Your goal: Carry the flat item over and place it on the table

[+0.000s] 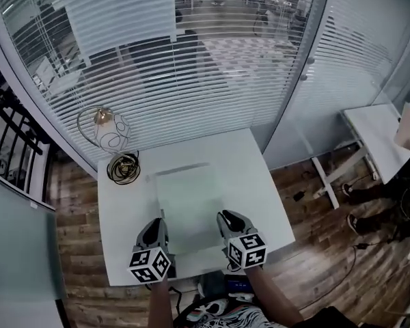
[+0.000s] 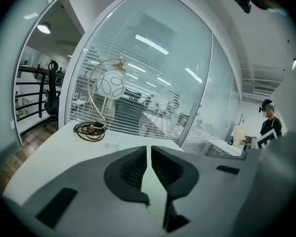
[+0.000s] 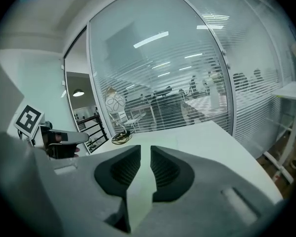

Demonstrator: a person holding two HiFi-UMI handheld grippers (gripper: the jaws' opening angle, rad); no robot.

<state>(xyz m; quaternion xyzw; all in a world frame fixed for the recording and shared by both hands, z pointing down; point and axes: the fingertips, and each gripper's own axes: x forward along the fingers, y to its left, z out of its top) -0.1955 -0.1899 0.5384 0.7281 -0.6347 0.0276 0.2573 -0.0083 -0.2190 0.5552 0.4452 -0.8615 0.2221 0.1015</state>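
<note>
**A:** Head view, left to right: lamp (image 1: 113, 130) and cable coil (image 1: 123, 167) sit at 10 o'clock on the worktop (image 1: 260, 197). The left gripper (image 1: 157, 225) is at 7 o'clock, jaws nearly together, pinching the near edge of the flat item (image 1: 188, 203).

**B:** And the right?

**A:** The right gripper (image 1: 227, 221) is at 5 o'clock with the same pinch on the same edge. Each gripper view shows the pale sheet between its pads. The panel lies mid-worktop, running out toward 12 o'clock from the two grippers. I can't tell if the far edge is clear of the surface.

**B:** Tips for the carry?

**A:** It looks thin, so it will likely flex.
- Hold both grippers at equal height and fixed spacing, with no twist between them.
- Raise the far edge clear before you move sideways.
- Stay away from the lamp at 10 o'clock.
- When you place it, set the far edge down first, lower it flat, then open both grippers together.
</note>
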